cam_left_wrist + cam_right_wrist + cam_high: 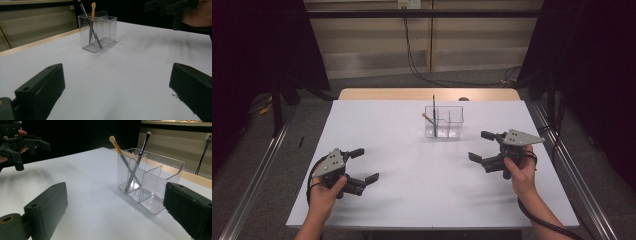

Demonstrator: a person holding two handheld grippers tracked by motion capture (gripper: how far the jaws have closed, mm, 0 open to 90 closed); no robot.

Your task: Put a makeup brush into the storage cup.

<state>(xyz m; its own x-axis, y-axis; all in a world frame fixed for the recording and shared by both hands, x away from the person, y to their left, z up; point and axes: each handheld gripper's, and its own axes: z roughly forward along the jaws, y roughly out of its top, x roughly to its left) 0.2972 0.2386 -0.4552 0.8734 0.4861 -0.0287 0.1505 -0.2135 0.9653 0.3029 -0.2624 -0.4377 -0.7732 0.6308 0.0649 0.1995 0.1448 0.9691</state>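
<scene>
A clear plastic holder stands a little above the centre of the high view, toward the far side of the white table. It is split into compartments; two brushes lean crossed in its left end one. The brush with the orange tip tilts toward the left of the frame, and the dark brush rises nearly upright.

At the right of the frame, just below the holder, the right gripper hangs over the table with its jaws spread wide, holding nothing, near the holder but apart from it. At lower left the left gripper is likewise wide open and empty, well apart from the holder.
</scene>
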